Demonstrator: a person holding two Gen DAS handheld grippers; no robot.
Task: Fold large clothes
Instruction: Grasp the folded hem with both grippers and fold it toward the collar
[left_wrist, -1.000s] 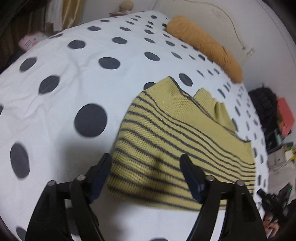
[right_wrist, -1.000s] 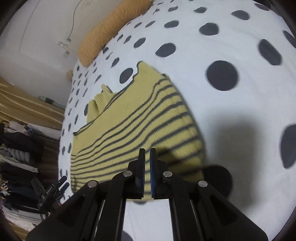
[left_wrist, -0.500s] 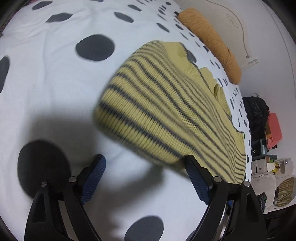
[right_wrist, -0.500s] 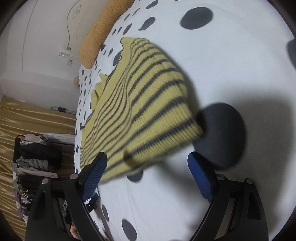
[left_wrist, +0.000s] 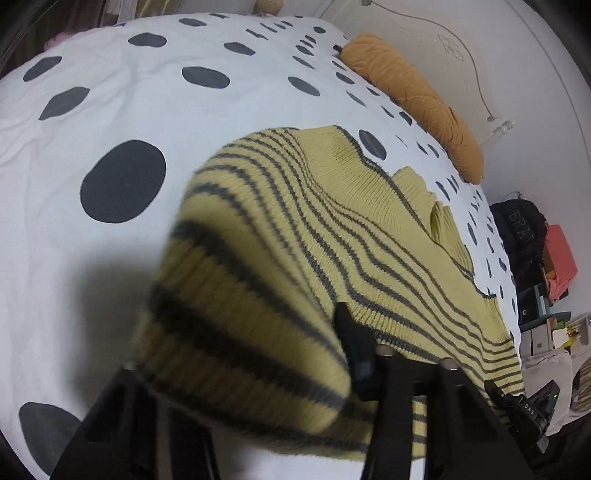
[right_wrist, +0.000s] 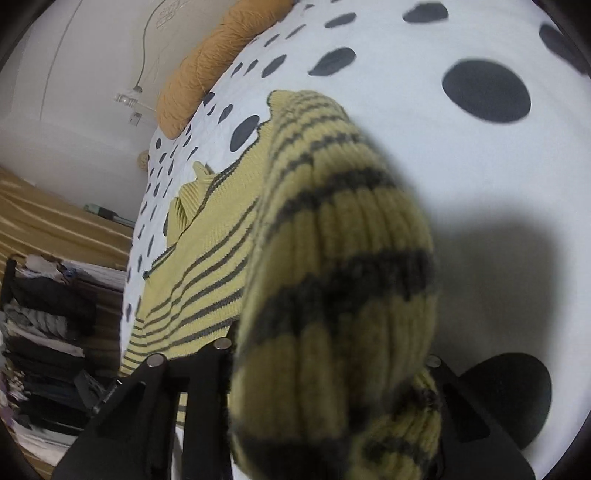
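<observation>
Both hand-held grippers, left (left_wrist: 236, 354) and right (right_wrist: 332, 373), just closed pinching sweater (left_wrist: 369, 236) hem; thick knit may slip, spoiling fold.

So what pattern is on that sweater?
The sweater is yellow knit with thin dark grey stripes, clearest in the left wrist view.

striped sweater (left_wrist: 280, 258) bunched between fingers (left_wrist: 354, 343), polka-dot bedspread (left_wrist: 110, 110)

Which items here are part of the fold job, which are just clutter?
Job: sweater, left gripper, right gripper; both have just closed on its near edge.
Clutter: orange pillow, clothes rack, dotted bedspread underneath.
</observation>
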